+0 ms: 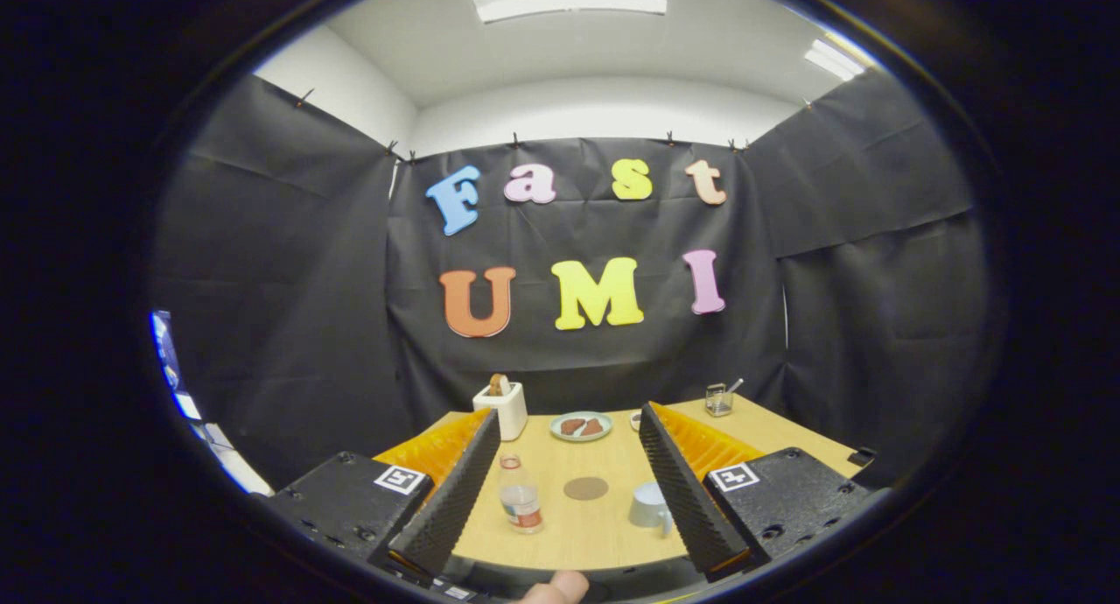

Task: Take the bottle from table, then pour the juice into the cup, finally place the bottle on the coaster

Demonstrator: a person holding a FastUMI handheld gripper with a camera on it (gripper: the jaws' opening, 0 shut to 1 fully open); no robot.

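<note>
A small clear bottle (521, 494) with a red label and orange juice stands upright on the wooden table (577, 534), just inside my left finger. A round brown coaster (585, 488) lies flat in the middle, between the fingers. A pale grey cup (650, 505) stands close to my right finger (682, 490). My gripper (570, 420) is open wide above the near table edge, with nothing between its fingers. The bottle, coaster and cup all sit ahead of it and lower.
Beyond the coaster a light plate (581, 425) holds brown food. A white toaster (502, 406) with a slice in it stands at the far left, and a small glass with a spoon (720, 398) at the far right. A fingertip (555, 587) shows below the gripper.
</note>
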